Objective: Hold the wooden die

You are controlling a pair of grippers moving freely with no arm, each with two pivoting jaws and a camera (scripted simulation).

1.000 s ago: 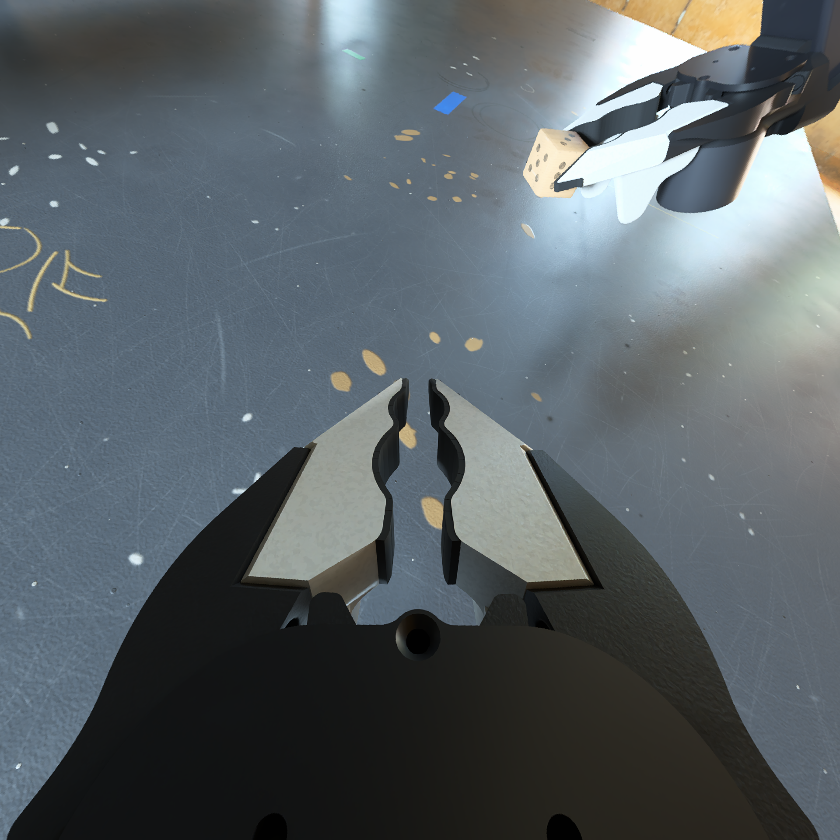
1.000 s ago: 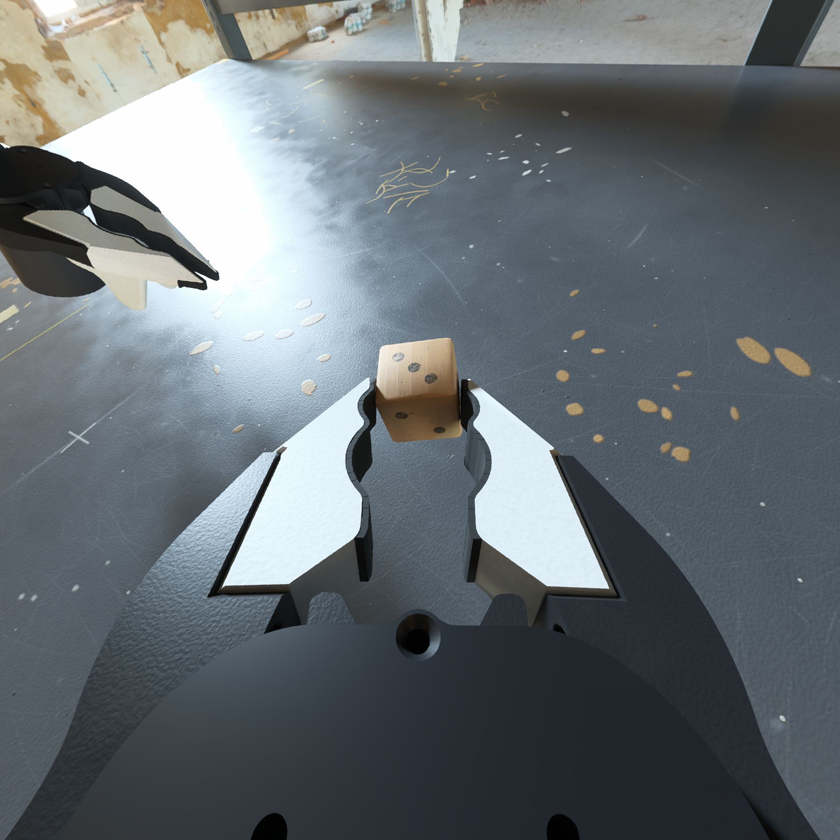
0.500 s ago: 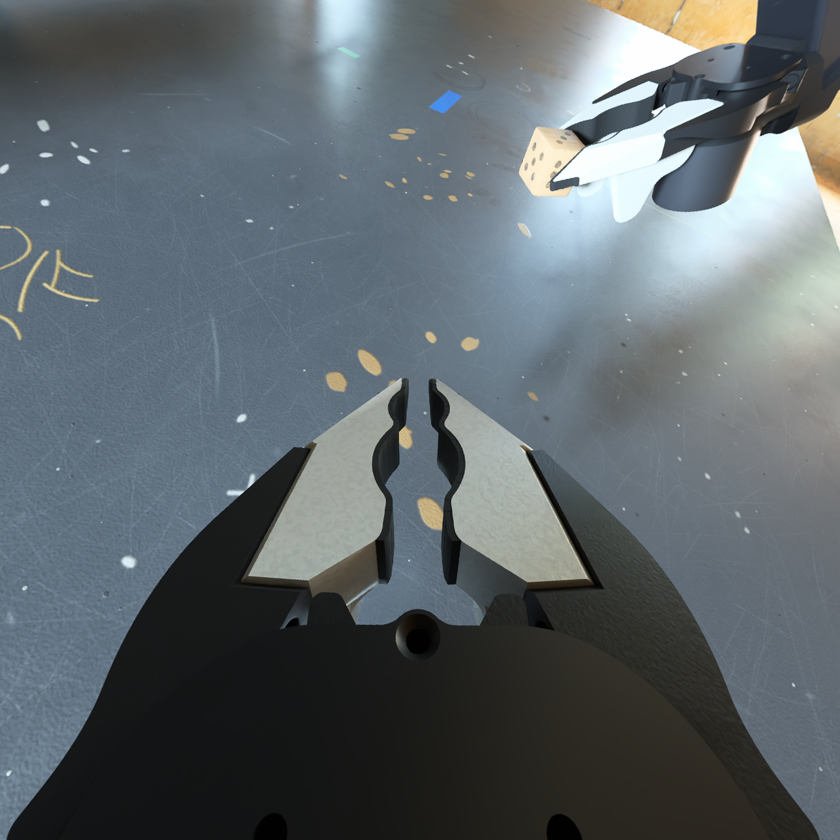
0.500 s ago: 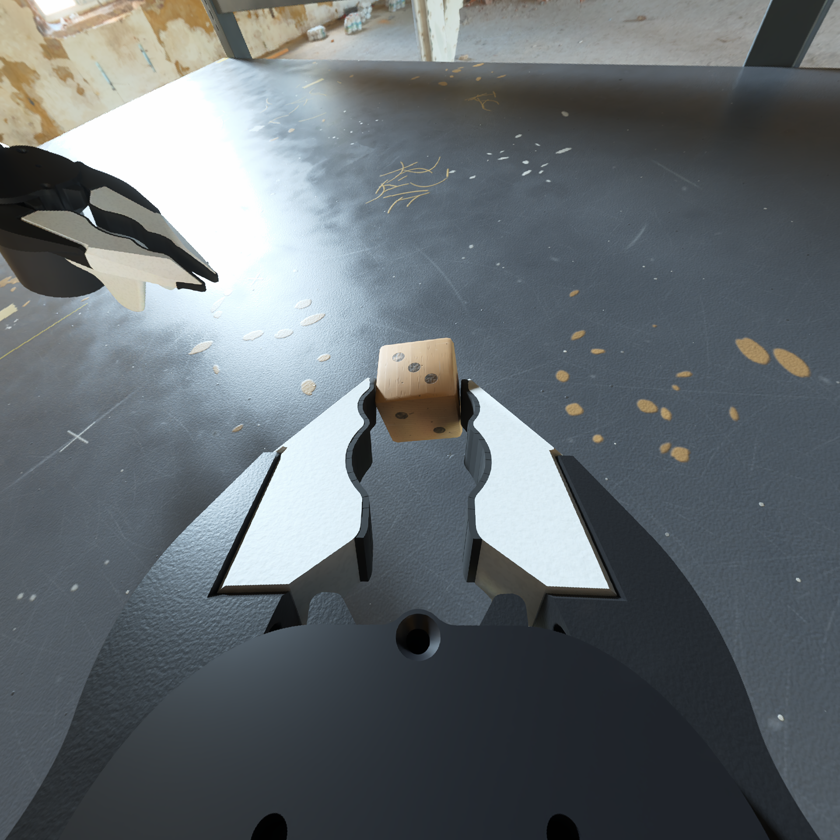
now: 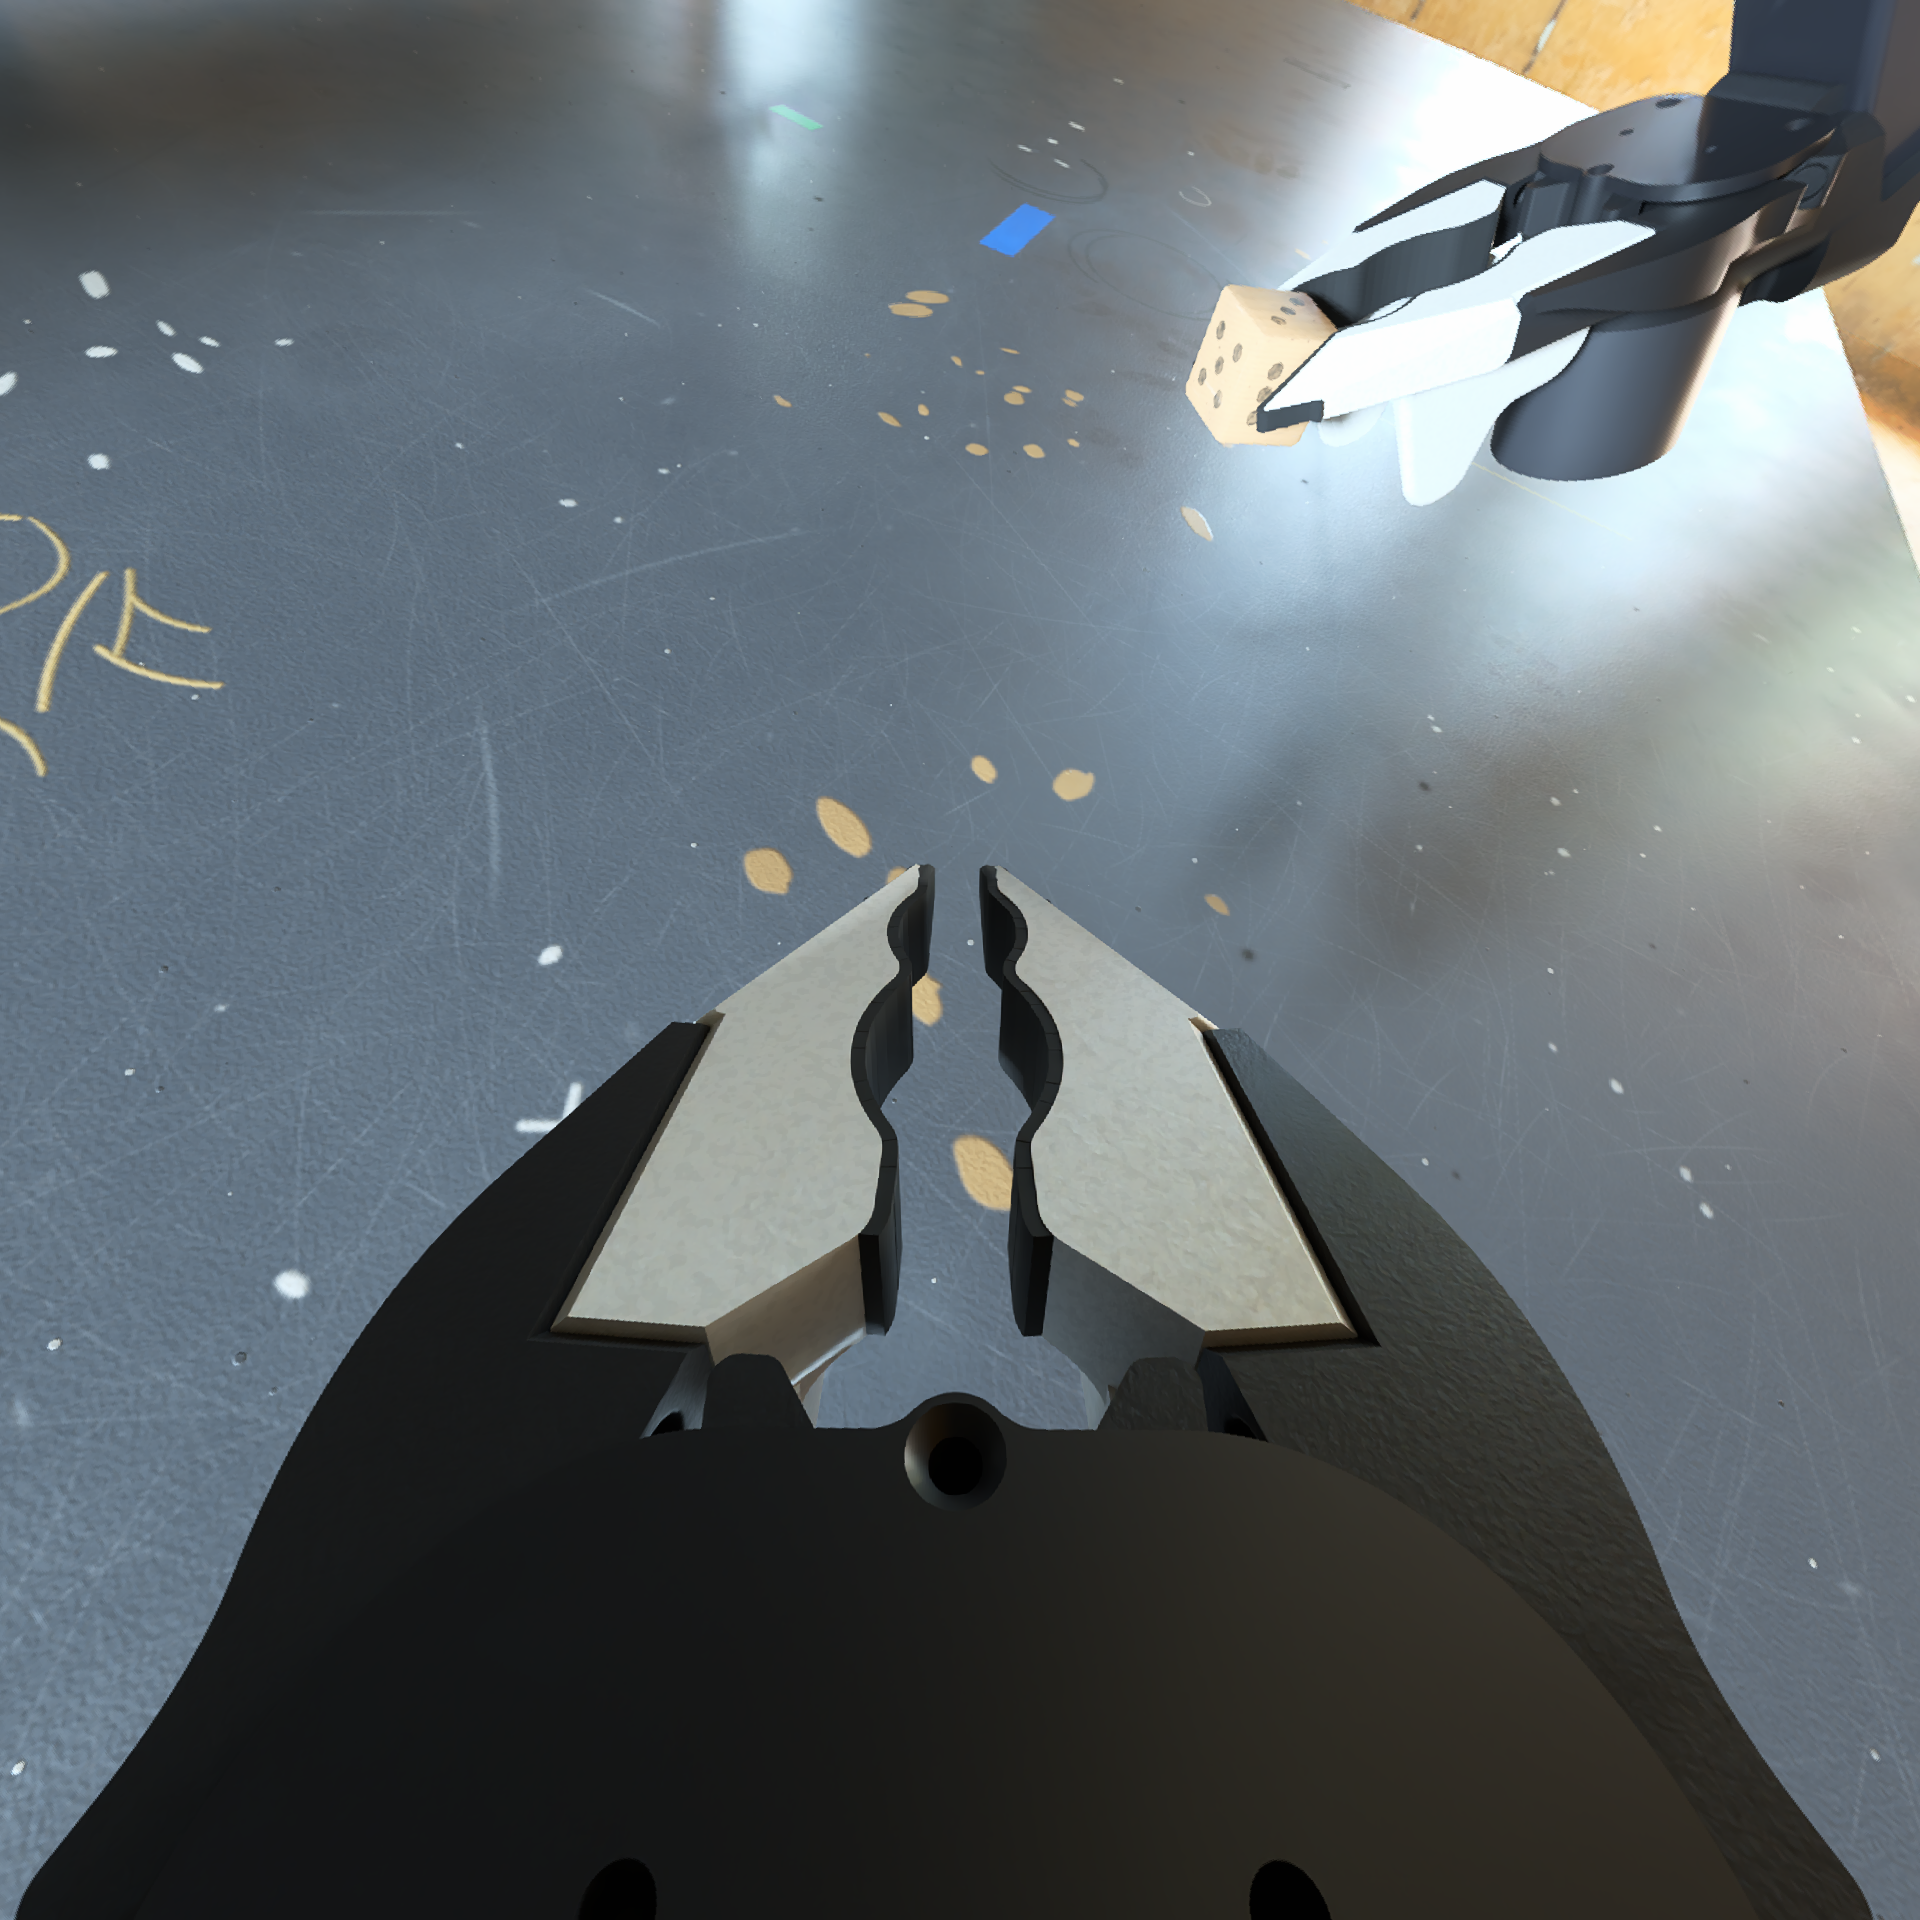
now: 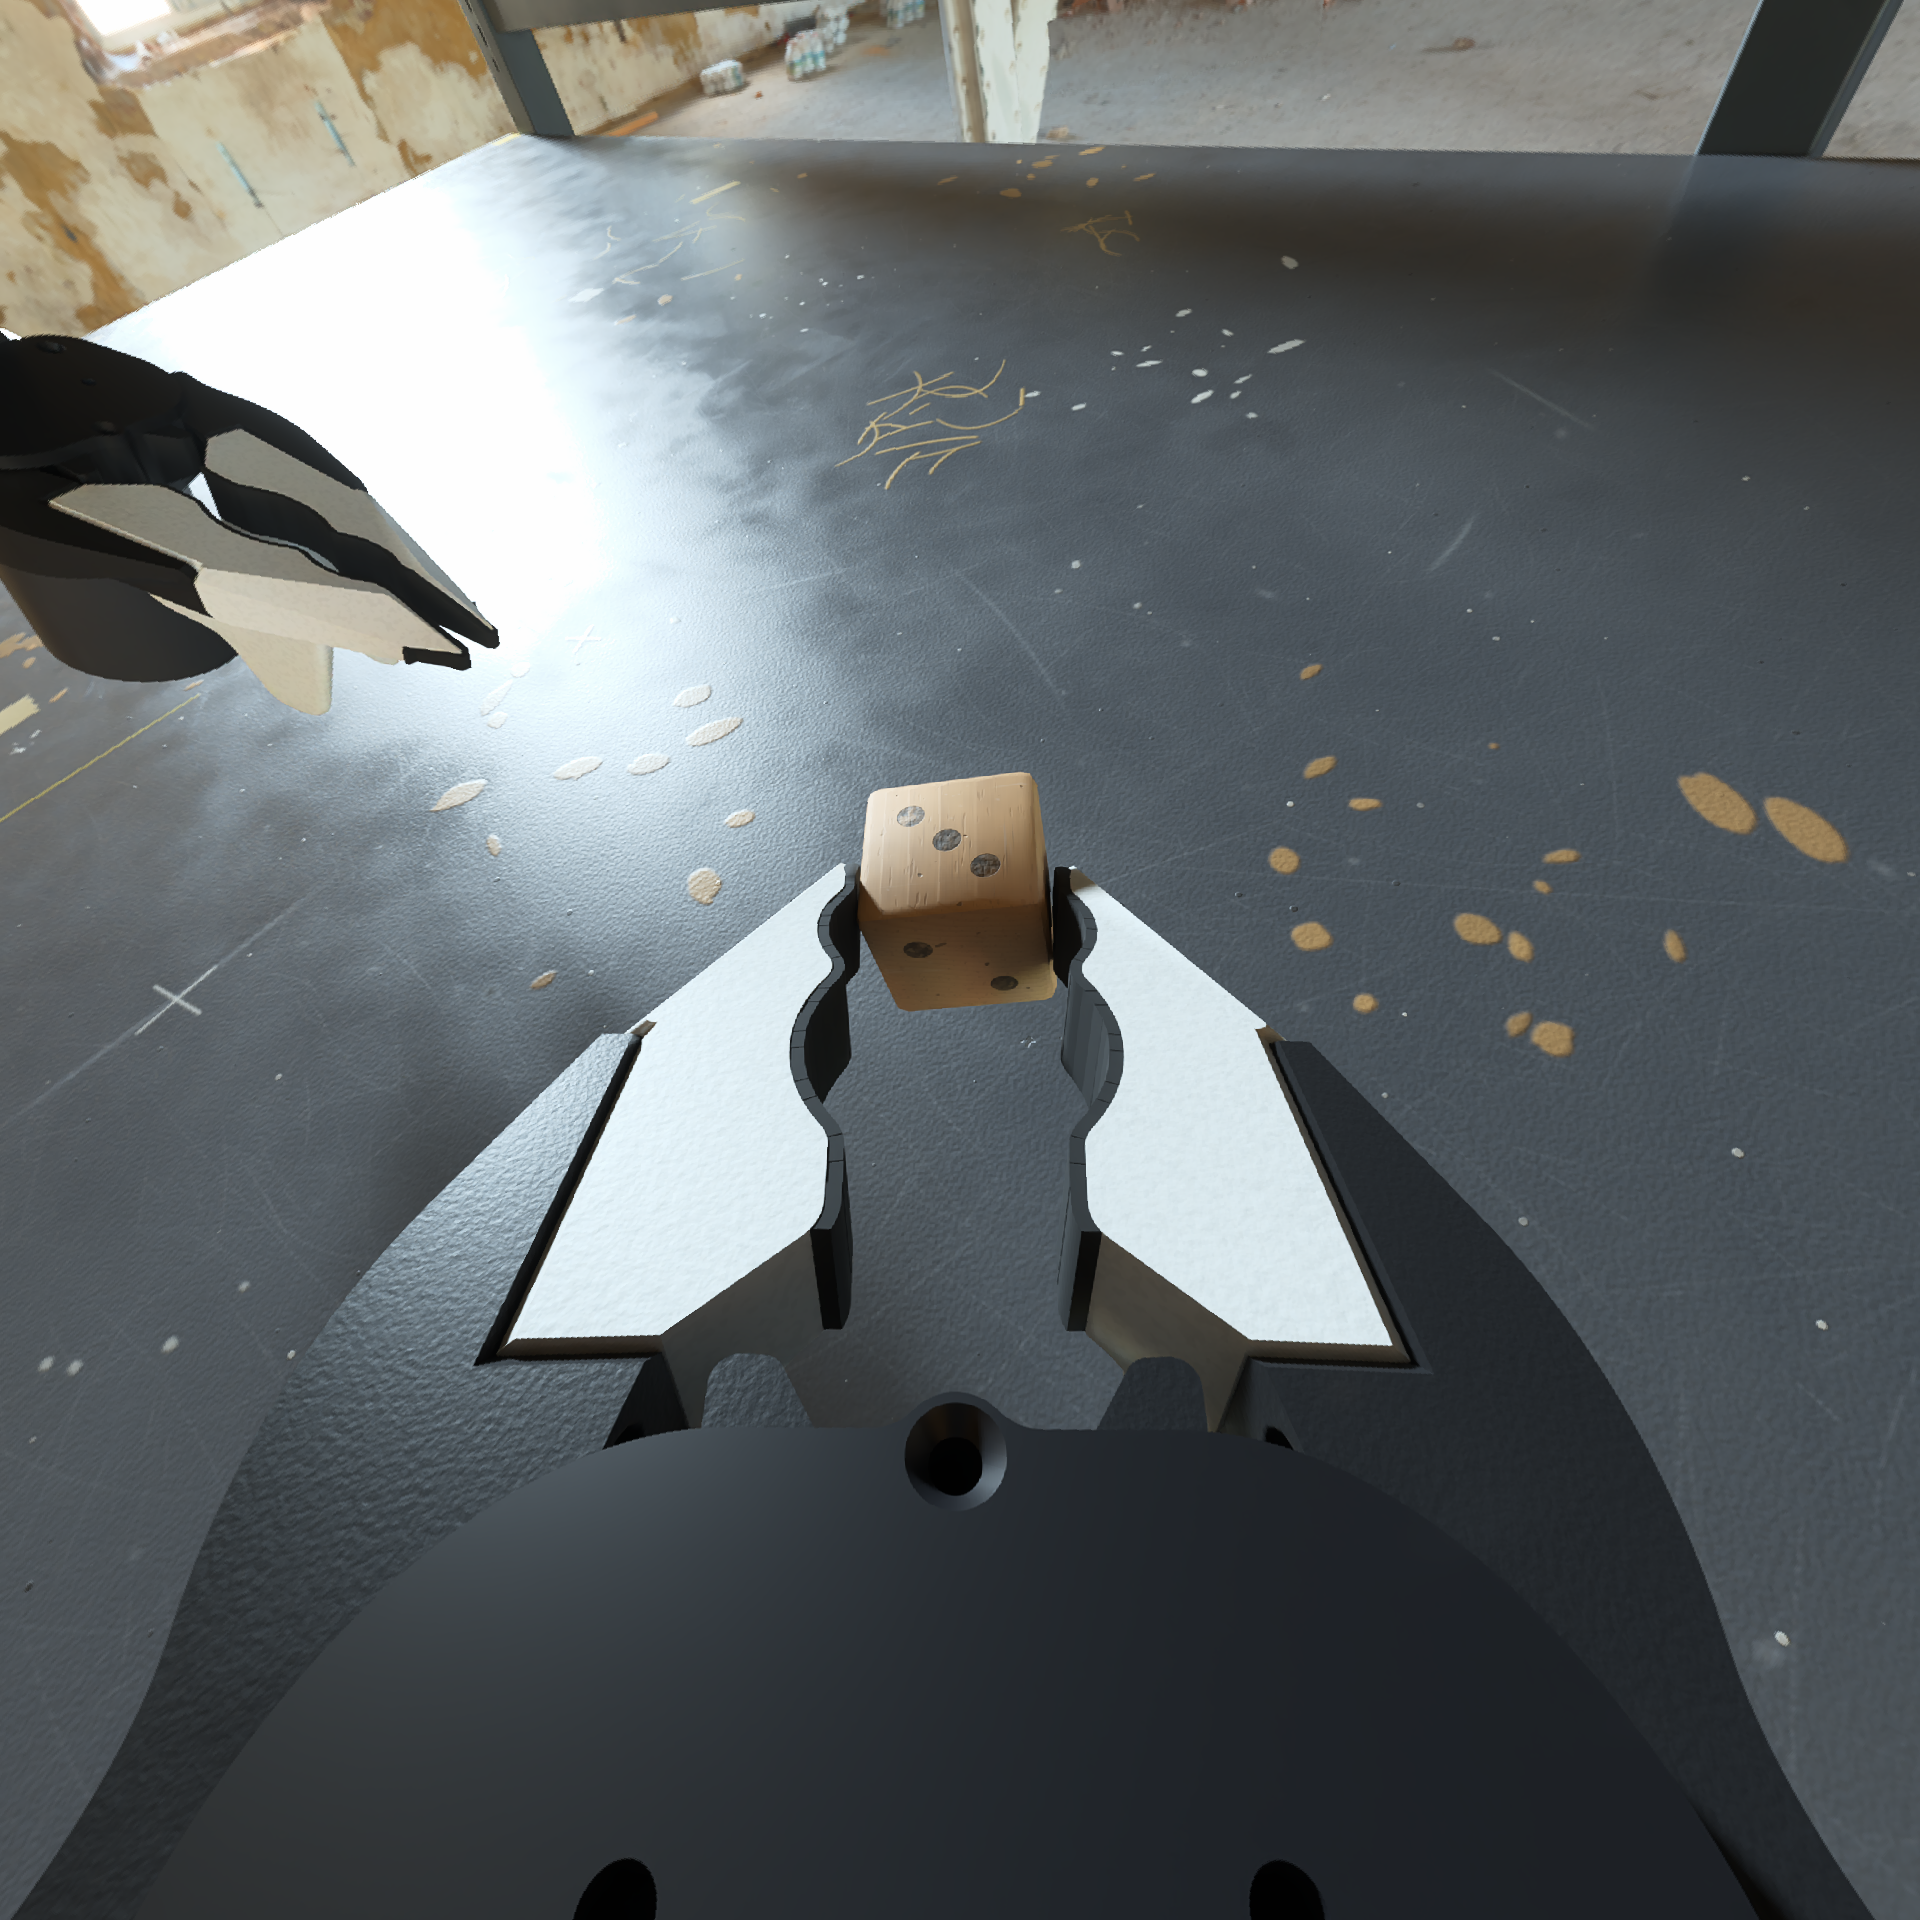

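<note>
The wooden die (image 6: 954, 891) is a light wood cube with dark pips. My right gripper (image 6: 956, 896) is shut on it at the fingertips and holds it above the dark table. In the left wrist view the die (image 5: 1252, 364) shows at the upper right, pinched at the tip of the right gripper (image 5: 1299, 364). My left gripper (image 5: 956, 878) is shut with only a narrow slit between its fingers, and it is empty. It hovers over the table, well apart from the die. It also shows at the left of the right wrist view (image 6: 457, 644).
The dark grey table (image 5: 520, 623) carries tan paint spots, white flecks, scratches and a small blue patch (image 5: 1016, 229). Its right edge (image 5: 1870, 436) runs close behind the right gripper. The table's far edge (image 6: 1247, 151) borders a worn hall floor.
The left gripper has drifted slightly, so the table marks shift a little left and up in its view. The right gripper keeps the die in the same grip.
</note>
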